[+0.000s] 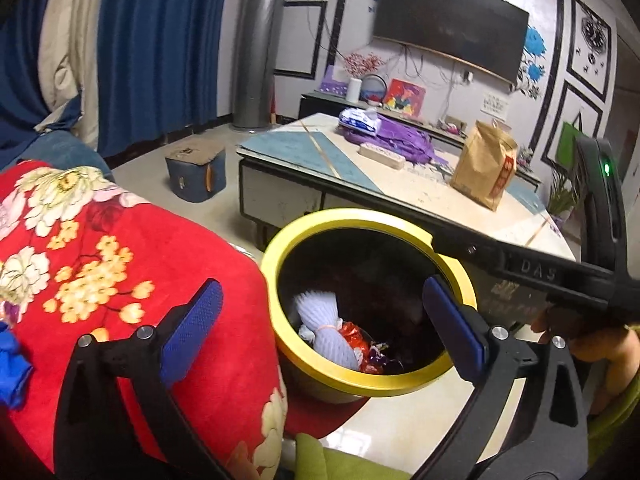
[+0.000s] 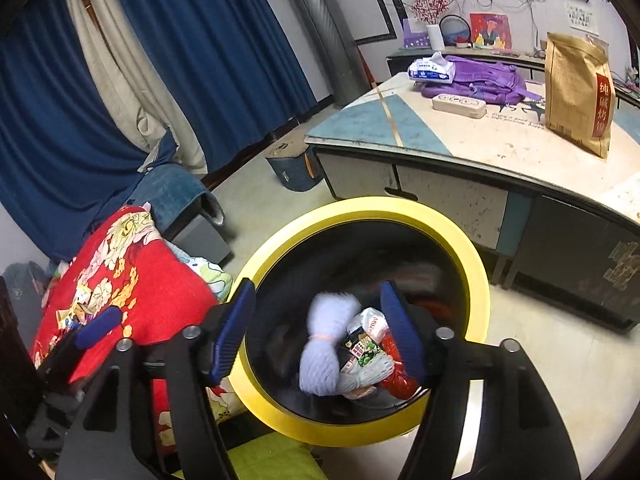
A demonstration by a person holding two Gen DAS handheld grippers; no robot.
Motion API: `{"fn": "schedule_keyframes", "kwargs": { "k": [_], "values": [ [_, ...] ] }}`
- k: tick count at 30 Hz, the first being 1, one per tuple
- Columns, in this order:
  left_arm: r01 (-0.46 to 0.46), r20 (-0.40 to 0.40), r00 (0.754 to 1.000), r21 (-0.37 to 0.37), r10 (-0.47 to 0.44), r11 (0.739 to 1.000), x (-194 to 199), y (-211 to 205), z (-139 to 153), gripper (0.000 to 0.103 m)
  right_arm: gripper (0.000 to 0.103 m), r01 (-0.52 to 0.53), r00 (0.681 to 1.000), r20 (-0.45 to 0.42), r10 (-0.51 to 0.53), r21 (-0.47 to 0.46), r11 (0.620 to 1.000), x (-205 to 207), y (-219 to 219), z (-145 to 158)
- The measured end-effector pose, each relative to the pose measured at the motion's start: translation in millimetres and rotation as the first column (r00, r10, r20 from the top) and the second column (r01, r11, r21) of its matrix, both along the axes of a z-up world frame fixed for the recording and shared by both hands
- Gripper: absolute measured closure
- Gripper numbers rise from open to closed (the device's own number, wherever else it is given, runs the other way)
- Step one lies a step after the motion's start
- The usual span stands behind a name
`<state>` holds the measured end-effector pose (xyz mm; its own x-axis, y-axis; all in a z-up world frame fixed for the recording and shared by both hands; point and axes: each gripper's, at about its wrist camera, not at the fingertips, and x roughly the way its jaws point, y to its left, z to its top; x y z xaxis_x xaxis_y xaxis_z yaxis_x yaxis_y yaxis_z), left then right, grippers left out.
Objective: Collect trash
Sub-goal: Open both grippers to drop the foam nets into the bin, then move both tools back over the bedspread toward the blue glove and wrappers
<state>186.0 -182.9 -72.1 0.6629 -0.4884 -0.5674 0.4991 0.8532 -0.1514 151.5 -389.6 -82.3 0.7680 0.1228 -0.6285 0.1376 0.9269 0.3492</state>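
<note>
Right gripper [image 2: 316, 332] spread wide, empty, bin [image 2: 478, 280] directly below it holding foam net [image 2: 324, 356] and wrappers [image 2: 366, 350]. Left gripper [image 1: 320, 324] likewise agape, empty. Scraps [image 2: 78, 312] on blanket [image 2: 160, 292] to right gripper's left: probably uncollected.

floor [image 2: 552, 360]: yellow-rimmed bin [image 2: 476, 264], blue stool [image 2: 294, 170] | table [image 2: 500, 140]: brown bag [image 2: 578, 92], tissues [image 2: 432, 68]

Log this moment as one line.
left tool: open, empty | right tool: open above yellow-rimmed round bin | white foam net inside
</note>
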Motion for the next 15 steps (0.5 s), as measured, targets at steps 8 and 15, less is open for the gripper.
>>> {"fn": "schedule_keyframes", "kwargs": {
  "k": [8, 15],
  "values": [
    [-0.069, 0.028, 0.997, -0.048, 0.07, 0.996, -4.9, 26.8, 16.8, 0.011, 0.037, -0.005, 1.0, 0.021, 0.005, -0.004, 1.0, -5.5, 7.7, 6.9],
    [-0.113, 0.056, 0.992, -0.065, 0.117, 0.991, -10.7, 42.5, 29.4, 0.011, 0.037, -0.036, 0.998, 0.047, 0.037, -0.021, 0.999, -8.9, 21.3, 16.0]
  ]
}}
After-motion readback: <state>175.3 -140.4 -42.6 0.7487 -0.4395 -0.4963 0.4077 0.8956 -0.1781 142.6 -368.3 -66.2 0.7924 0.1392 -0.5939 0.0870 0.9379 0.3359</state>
